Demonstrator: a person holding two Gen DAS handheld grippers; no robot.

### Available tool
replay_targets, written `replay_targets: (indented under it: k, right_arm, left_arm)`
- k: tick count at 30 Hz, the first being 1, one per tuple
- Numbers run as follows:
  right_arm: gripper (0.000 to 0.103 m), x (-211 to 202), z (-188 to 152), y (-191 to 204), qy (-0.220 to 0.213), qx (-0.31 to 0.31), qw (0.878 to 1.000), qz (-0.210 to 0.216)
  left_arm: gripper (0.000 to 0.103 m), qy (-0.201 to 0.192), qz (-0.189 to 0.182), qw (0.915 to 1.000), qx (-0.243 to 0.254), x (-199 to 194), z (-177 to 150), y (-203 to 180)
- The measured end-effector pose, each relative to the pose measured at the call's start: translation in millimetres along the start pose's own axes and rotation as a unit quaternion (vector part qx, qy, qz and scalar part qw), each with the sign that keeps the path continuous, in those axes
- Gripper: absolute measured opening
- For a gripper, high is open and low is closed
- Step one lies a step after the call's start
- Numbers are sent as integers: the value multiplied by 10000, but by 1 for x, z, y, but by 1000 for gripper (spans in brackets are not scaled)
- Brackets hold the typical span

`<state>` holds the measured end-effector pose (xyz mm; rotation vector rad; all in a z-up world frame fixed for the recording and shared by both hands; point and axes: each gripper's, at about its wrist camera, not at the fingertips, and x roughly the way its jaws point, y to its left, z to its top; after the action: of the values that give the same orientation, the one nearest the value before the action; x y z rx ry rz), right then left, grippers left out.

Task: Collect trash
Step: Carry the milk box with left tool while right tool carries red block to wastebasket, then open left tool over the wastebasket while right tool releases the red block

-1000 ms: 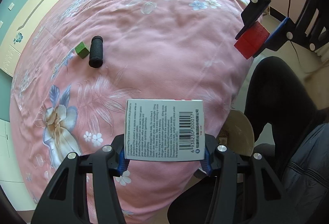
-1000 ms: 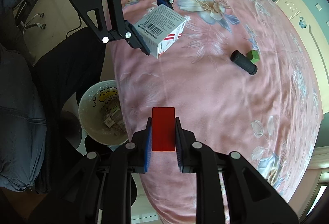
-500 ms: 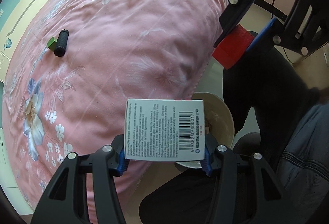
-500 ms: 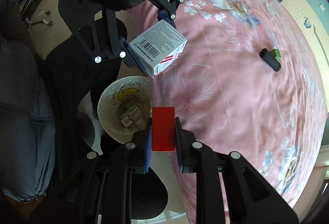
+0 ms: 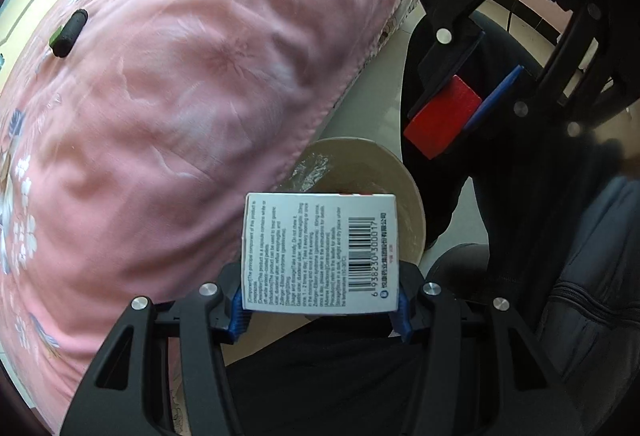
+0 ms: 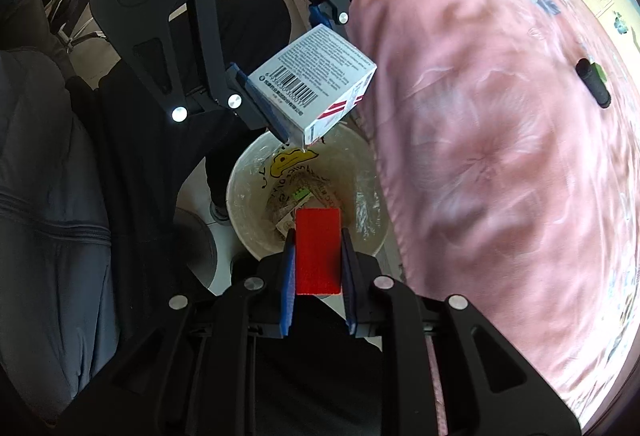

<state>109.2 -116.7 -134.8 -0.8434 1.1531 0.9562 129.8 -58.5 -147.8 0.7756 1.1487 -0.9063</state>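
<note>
Left wrist view: the left gripper (image 5: 320, 310) is clamped on a white medicine box (image 5: 320, 252), barcode side up, held over the near rim of a cream trash bin (image 5: 404, 171) beside the pink floral bedspread (image 5: 180, 95), where a black cylinder (image 5: 70, 33) with a green block (image 5: 54, 37) touching it lies far left, while the right gripper (image 5: 460, 103) at upper right is clamped on a red block (image 5: 442, 119). Right wrist view: the right gripper (image 6: 317, 276) grips the red block (image 6: 318, 250) above the near side of the bin (image 6: 248, 220), which holds paper scraps, and the left gripper (image 6: 280, 67) holds the tilted box (image 6: 312, 83) over the bin's far rim, with the cylinder (image 6: 594, 83) far right on the bedspread (image 6: 500, 155)
</note>
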Motion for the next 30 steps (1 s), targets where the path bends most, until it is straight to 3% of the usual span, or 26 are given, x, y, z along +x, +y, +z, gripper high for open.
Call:
replay_targets:
  k: [17, 30]
  right_arm:
    - [21, 89, -4, 2, 216, 308, 9973, 624]
    - [21, 142, -7, -16, 575, 409, 9933, 915]
  left_arm:
    - [56, 299, -299, 9948, -922, 88, -16, 4]
    - [56, 882, -638, 9805, -1639, 159, -26, 17]
